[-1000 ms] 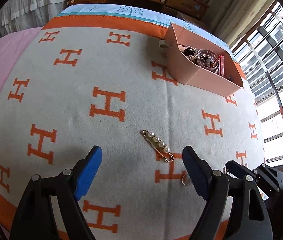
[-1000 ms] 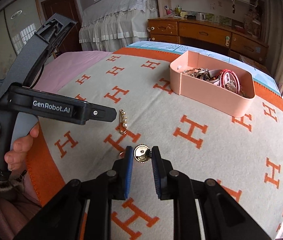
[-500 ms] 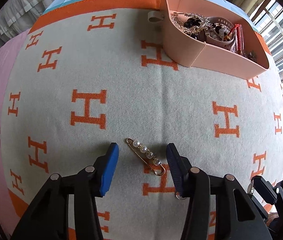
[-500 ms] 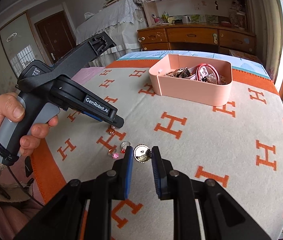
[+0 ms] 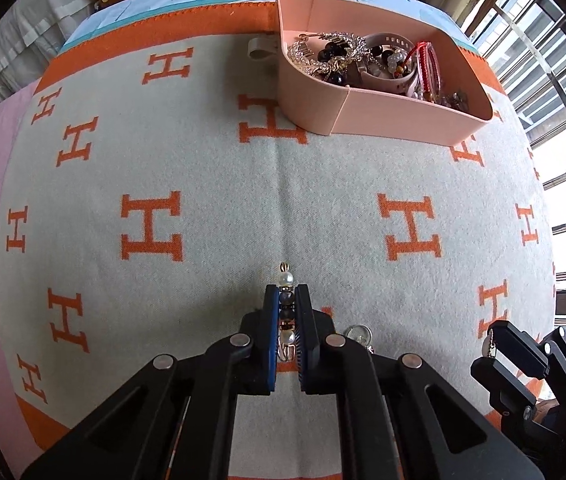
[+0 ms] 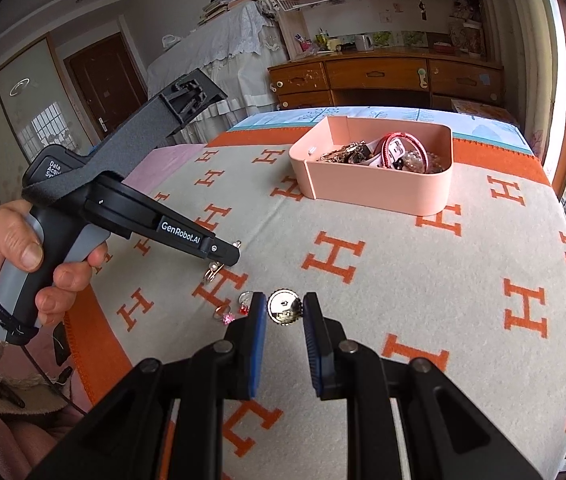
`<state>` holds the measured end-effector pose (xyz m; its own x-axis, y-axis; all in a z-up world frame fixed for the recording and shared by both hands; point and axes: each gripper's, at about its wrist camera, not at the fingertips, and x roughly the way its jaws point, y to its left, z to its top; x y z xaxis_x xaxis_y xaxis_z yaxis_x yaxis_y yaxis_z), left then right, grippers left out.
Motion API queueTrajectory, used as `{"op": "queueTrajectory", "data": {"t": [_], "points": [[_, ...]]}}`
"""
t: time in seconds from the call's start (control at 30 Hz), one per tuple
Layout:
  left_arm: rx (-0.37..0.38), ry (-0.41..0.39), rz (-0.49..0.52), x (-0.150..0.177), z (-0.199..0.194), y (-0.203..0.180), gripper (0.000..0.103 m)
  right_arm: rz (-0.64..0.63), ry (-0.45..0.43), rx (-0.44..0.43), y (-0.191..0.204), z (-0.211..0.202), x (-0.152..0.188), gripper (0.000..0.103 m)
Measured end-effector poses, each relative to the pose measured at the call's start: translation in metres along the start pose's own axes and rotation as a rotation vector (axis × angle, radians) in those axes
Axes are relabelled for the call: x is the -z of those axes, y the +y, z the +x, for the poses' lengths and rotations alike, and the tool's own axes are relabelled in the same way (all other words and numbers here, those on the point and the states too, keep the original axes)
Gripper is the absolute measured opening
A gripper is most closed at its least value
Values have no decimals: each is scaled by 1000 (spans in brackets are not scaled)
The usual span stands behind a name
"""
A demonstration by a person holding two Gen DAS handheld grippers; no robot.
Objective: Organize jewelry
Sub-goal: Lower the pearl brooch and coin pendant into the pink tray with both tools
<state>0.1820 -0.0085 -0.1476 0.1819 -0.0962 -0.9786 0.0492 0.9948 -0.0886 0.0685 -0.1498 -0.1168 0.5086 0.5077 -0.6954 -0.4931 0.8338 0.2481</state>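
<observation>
The left tool point(image 5: 286, 300) has its blue-padded jaws pinched together on a gold safety-pin brooch strung with pearls point(image 5: 285, 280), which lies along the gap between the pads; one pearl and a small gold loop stick out past the tips toward twelve o'clock, and the clasp end shows behind the pads toward six o'clock. In the right wrist view the same brooch point(image 6: 213, 270) sits under the nose of the left tool point(image 6: 227, 256), low over the cream blanket with orange H letters point(image 5: 211, 152) that covers the table. The right tool point(image 6: 284, 309) has its jaws parted only a little, with a round gold scallop-edged medallion point(image 6: 284, 307) between the pads; it touches the right pad, while a thin gap shows on the left side, so I cannot tell whether it is truly gripped. At nine o'clock from that medallion, on the blanket, lie a small silver ring point(image 6: 245, 298), a gold ring with a pink stone point(image 6: 223, 317) and a small red charm point(image 6: 243, 309), close together. The pink plastic tray heaped with bracelets and chains point(image 5: 399, 120) stands well apart at one o'clock from the left tool, a red bangle point(image 5: 429, 64) leaning inside it.
</observation>
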Motion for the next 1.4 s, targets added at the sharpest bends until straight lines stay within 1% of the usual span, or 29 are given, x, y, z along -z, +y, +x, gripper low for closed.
{"op": "queueTrajectory", "data": {"t": [0.07, 0.13, 0.27, 0.4, 0.43, 0.53, 0.63, 0.73, 0.8, 0.9, 1.0, 1.07, 1.17, 1.23, 1.27, 1.3, 1.4], "points": [[22, -33, 11, -3, -13, 3, 5, 7, -6, 5, 0, -2, -3, 18], [24, -76, 30, -8, -31, -3, 5, 15, -13, 9, 0, -5, -9, 18], [31, -164, 72, -25, -68, -13, 5, 17, -25, 36, -3, -11, -31, 18], [61, -262, 116, -45, -102, -20, 5, 13, -66, 73, -10, -22, -70, 18], [55, -285, 126, -53, -108, -22, 5, 19, -80, 80, -14, -24, -82, 18], [81, -319, 133, -82, -118, -21, 5, 57, -109, 124, -29, -27, -118, 18], [99, -333, 121, -112, -112, -23, 5, 130, -109, 142, -53, -19, -149, 18], [136, -326, 120, -139, -92, -28, 5, 205, -72, 148, -79, 2, -170, 19], [134, -315, 147, -154, -75, -35, 5, 244, -36, 159, -95, 19, -178, 19], [115, -291, 215, -173, -48, -47, 5, 290, 31, 173, -116, 47, -182, 19], [97, -268, 267, -186, -27, -56, 5, 341, 85, 188, -134, 70, -180, 19], [96, -254, 279, -193, -16, -60, 5, 372, 108, 183, -145, 82, -177, 19], [118, -227, 270, -199, -5, -61, 6, 423, 134, 155, -157, 95, -172, 20], [131, -213, 282, -200, 1, -62, 11, 436, 150, 138, -159, 100, -171, 22], [128, -211, 284, -200, 3, -62, 18, 436, 154, 136, -159, 102, -170, 25], [115, -215, 285, -200, 4, -62, 22, 433, 152, 136, -159, 102, -169, 25], [114, -210, 284, -195, 3, -60, 25, 428, 133, 145, -158, 99, -168, 26]]}}
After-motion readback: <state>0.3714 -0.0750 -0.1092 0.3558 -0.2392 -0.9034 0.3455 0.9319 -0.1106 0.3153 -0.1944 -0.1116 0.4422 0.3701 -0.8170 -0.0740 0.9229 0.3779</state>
